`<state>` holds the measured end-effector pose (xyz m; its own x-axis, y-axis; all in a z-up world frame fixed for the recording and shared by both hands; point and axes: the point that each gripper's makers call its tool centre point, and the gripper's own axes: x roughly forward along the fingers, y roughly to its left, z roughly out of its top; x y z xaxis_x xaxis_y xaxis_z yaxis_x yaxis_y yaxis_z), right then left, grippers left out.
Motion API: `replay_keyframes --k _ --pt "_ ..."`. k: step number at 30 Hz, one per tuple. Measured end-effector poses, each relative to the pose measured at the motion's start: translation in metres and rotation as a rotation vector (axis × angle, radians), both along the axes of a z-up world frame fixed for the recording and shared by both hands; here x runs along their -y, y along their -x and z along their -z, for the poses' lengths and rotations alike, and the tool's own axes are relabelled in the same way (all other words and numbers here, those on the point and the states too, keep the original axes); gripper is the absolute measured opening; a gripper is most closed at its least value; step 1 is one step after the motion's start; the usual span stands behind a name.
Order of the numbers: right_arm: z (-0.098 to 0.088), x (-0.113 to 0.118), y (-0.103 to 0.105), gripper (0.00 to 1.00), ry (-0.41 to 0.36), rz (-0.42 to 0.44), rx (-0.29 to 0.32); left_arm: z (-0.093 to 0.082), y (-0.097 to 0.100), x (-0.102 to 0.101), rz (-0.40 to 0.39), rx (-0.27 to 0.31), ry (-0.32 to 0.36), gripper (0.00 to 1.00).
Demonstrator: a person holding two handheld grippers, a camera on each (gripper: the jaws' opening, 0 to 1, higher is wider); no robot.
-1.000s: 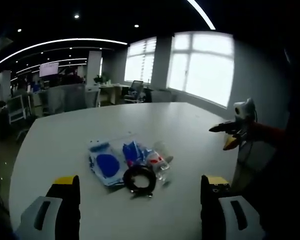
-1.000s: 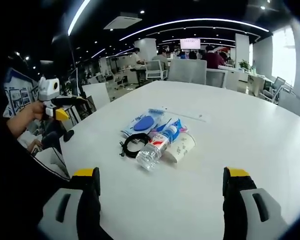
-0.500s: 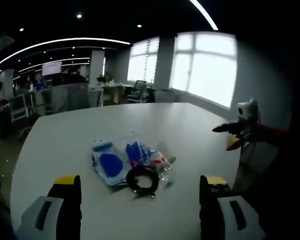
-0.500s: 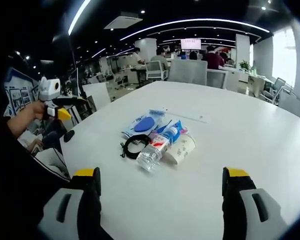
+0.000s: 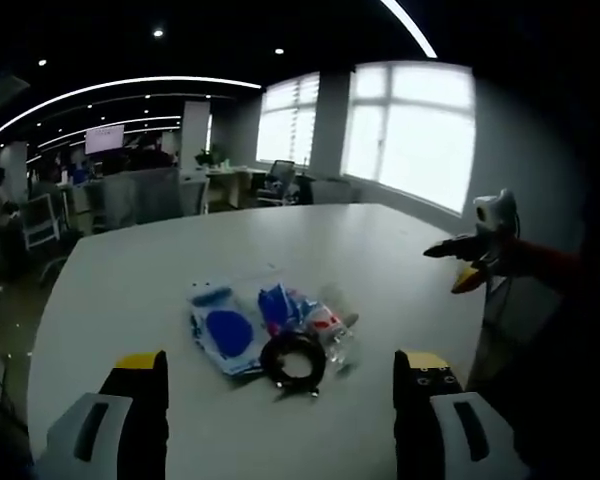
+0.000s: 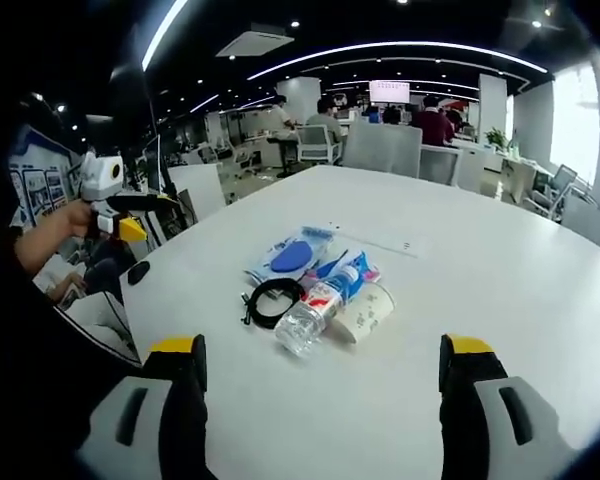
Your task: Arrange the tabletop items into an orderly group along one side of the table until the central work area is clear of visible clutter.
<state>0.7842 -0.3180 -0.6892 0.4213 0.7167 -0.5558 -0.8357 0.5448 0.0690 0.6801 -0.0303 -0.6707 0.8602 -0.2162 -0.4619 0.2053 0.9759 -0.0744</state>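
Nothing on my white desk (image 6: 500, 290) has moved | both tools (image 5: 280, 420) (image 6: 320, 410) released, empty | open-plan office with windows (image 5: 410, 130) behind.

Ahead of our right tongs (image 6: 320, 375), on the bench (image 6: 500, 270), we see a cable coil (image 6: 273, 300), bottle (image 6: 315, 308) and cup (image 6: 365, 310) side by side, a packet (image 6: 290, 255) behind them.

Dim open office, bright windows (image 5: 410, 135), curved ceiling light strips (image 6: 400, 45).
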Motion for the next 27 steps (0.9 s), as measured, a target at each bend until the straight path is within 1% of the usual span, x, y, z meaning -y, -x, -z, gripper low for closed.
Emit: replay_keyframes --k 2,6,10,13,19,21,23,25,27 --pt "-0.002 -0.003 -0.002 0.92 -0.003 0.003 0.001 -0.003 -0.003 -0.002 0.007 0.006 -0.002 0.89" --pt "-0.004 -0.008 -0.004 0.88 -0.018 0.034 -0.022 -0.008 -0.011 -0.007 0.026 0.021 -0.025 0.87" --pt "0.0 -0.011 -0.004 0.85 0.003 0.04 -0.021 -0.012 -0.022 -0.01 0.056 0.032 -0.038 0.84" --pt "0.002 -0.017 -0.001 0.83 -0.003 0.044 -0.032 -0.015 -0.033 -0.013 0.091 0.039 -0.066 0.82" --pt "0.003 -0.028 0.003 0.76 -0.024 0.072 -0.046 -0.016 -0.05 -0.023 0.134 0.045 -0.062 0.79" --pt "0.003 -0.033 0.005 0.74 -0.039 0.089 -0.056 -0.015 -0.056 -0.025 0.153 0.043 -0.072 0.78" --pt "0.003 -0.038 0.007 0.72 -0.048 0.107 -0.06 -0.013 -0.065 -0.031 0.173 0.041 -0.088 0.76" --pt "0.004 -0.042 0.008 0.7 -0.054 0.119 -0.064 -0.013 -0.069 -0.031 0.184 0.041 -0.093 0.74" --pt "0.005 -0.047 0.01 0.67 -0.057 0.126 -0.07 -0.011 -0.078 -0.038 0.197 0.044 -0.097 0.72"
